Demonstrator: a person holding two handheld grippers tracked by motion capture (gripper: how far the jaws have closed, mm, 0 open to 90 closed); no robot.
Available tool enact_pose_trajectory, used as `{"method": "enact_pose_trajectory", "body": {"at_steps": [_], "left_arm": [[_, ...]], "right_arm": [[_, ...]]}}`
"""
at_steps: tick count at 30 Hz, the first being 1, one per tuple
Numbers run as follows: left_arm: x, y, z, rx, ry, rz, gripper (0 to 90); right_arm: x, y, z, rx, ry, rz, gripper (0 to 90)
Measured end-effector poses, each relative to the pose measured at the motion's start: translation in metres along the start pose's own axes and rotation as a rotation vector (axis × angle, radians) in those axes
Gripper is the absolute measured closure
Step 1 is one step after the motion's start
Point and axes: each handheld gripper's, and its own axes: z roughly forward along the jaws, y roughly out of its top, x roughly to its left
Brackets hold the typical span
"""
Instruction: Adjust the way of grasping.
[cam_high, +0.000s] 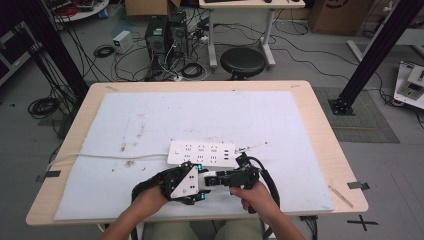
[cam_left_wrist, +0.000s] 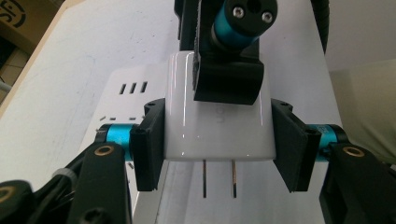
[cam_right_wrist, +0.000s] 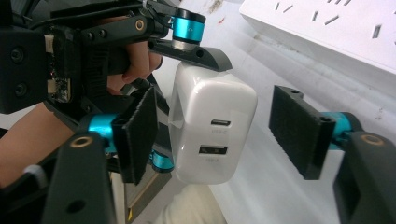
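Cabled workshop floor surrounds a wooden table (cam_high: 320, 150) covered by a white mat (cam_high: 150, 125), on which a white power strip (cam_high: 200, 152) lies. All positions below are given relative to this strip.

1. Location: the white USB charger (cam_left_wrist: 217, 123) is held off the mat, just on the person's side of the strip, with its 2 flat prongs (cam_left_wrist: 218, 178) exposed.
2. Left gripper (cam_left_wrist: 217, 144): pressed together on the charger's 2 broad side faces.
3. Right gripper (cam_right_wrist: 224, 133): pads stand either side of the port end, which carries 2 USB sockets; both pads are clear of the shell.
4. Handling: the charger appears light and rigid. Its glossy shell is likely slippery, so grip flat faces squarely with both pads. Avoid the prongs, which must stay free for insertion, and the rounded corners.
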Motion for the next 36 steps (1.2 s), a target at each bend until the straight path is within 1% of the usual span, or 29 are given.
{"method": "enact_pose_trajectory", "body": {"at_steps": [1,2,4,5,6,8,9,11,12,13,14,15,16,17,18,19,20,22,23,24,25,26,27,29,30,31,33,34,36], "left_arm": [[0.0,0.0,0.0,0.0,0.001,0.001,42.5],[0.0,0.0,0.0,-0.003,0.001,0.001,42.5],[0.0,0.0,0.0,-0.005,-0.001,-0.002,42.4],[0.0,0.0,0.0,-0.005,0.0,0.0,42.5],[0.0,0.0,0.0,-0.006,0.001,0.003,42.5],[0.0,0.001,0.0,-0.009,0.002,0.003,42.4],[0.0,0.001,0.0,-0.01,0.002,0.0,42.5],[0.0,0.001,0.0,-0.01,0.002,0.001,42.5],[0.0,0.001,0.0,-0.009,0.007,0.003,42.4],[0.0,0.001,0.0,-0.01,0.01,0.006,42.4],[0.0,0.002,0.0,-0.004,0.015,0.006,42.3],[0.001,0.002,0.001,-0.004,0.01,-0.003,42.3],[0.001,0.001,0.002,-0.002,0.003,-0.016,42.1],[0.002,0.001,0.002,-0.004,-0.008,-0.032,41.4],[0.005,0.0,0.001,-0.007,-0.015,-0.064,32.9],[0.006,-0.002,0.0,-0.013,-0.014,-0.1,32.9],[0.008,-0.005,-0.002,-0.02,-0.021,-0.132,29.3],[0.011,-0.012,-0.007,-0.036,-0.032,-0.185,28.7],[0.013,-0.016,-0.009,-0.042,-0.032,-0.211,27.1],[0.014,-0.02,-0.011,-0.052,-0.034,-0.238,27.1],[0.015,-0.024,-0.014,-0.06,-0.034,-0.263,26.4],[0.016,-0.027,-0.017,-0.074,-0.029,-0.287,26.4],[0.017,-0.03,-0.02,-0.088,-0.024,-0.305,26.3],[0.018,-0.036,-0.028,-0.124,-0.01,-0.346,26.4],[0.018,-0.036,-0.028,-0.124,-0.01,-0.346,26.3],[0.022,-0.044,-0.038,-0.178,0.019,-0.41,26.3],[0.024,-0.049,-0.044,-0.2,0.037,-0.442,25.9],[0.025,-0.052,-0.047,-0.212,0.048,-0.461,25.9],[0.027,-0.057,-0.053,-0.221,0.072,-0.483,25.9]], "right_arm": [[0.0,0.0,0.0,-0.004,0.004,0.0,37.8],[-0.001,0.001,0.0,-0.001,0.018,0.006,41.8],[-0.001,0.001,0.0,0.002,0.025,0.003,43.2],[-0.001,0.001,0.001,0.008,0.037,0.005,47.3],[-0.001,0.001,0.001,0.008,0.037,0.005,47.3],[-0.002,0.001,0.001,0.012,0.048,0.004,52.6],[-0.002,0.001,0.001,0.016,0.062,0.017,55.5],[-0.003,0.002,0.001,0.019,0.07,0.041,57.5],[-0.004,0.002,0.0,0.019,0.078,0.05,60.4],[-0.004,0.003,-0.001,0.023,0.087,0.07,60.9],[-0.005,0.003,-0.001,0.014,0.091,0.067,61.5],[-0.004,0.003,-0.002,0.021,0.085,0.083,62.0],[-0.004,0.004,-0.002,0.025,0.08,0.086,62.3],[-0.004,0.004,-0.002,0.023,0.07,0.067,63.0],[-0.001,0.004,-0.005,0.029,0.01,0.03,63.4],[-0.001,0.004,-0.005,0.029,0.01,0.03,63.4],[-0.001,0.004,-0.008,0.025,-0.002,0.022,63.5],[0.001,0.004,-0.013,0.013,-0.029,-0.009,63.6],[0.004,0.004,-0.018,0.009,-0.068,-0.06,63.6],[0.004,0.004,-0.018,0.009,-0.068,-0.06,63.6],[0.008,0.006,-0.022,0.01,-0.121,-0.122,63.6],[0.008,0.006,-0.022,0.01,-0.121,-0.122,63.6],[0.011,0.006,-0.024,0.014,-0.147,-0.151,63.6],[0.015,0.007,-0.028,0.011,-0.178,-0.197,63.6],[0.015,0.007,-0.028,0.011,-0.178,-0.197,63.6],[0.02,0.009,-0.033,0.006,-0.227,-0.275,63.6],[0.023,0.009,-0.035,0.018,-0.267,-0.327,63.6],[0.024,0.01,-0.036,0.027,-0.282,-0.344,63.6],[0.026,0.011,-0.038,0.048,-0.312,-0.386,63.6]]}}
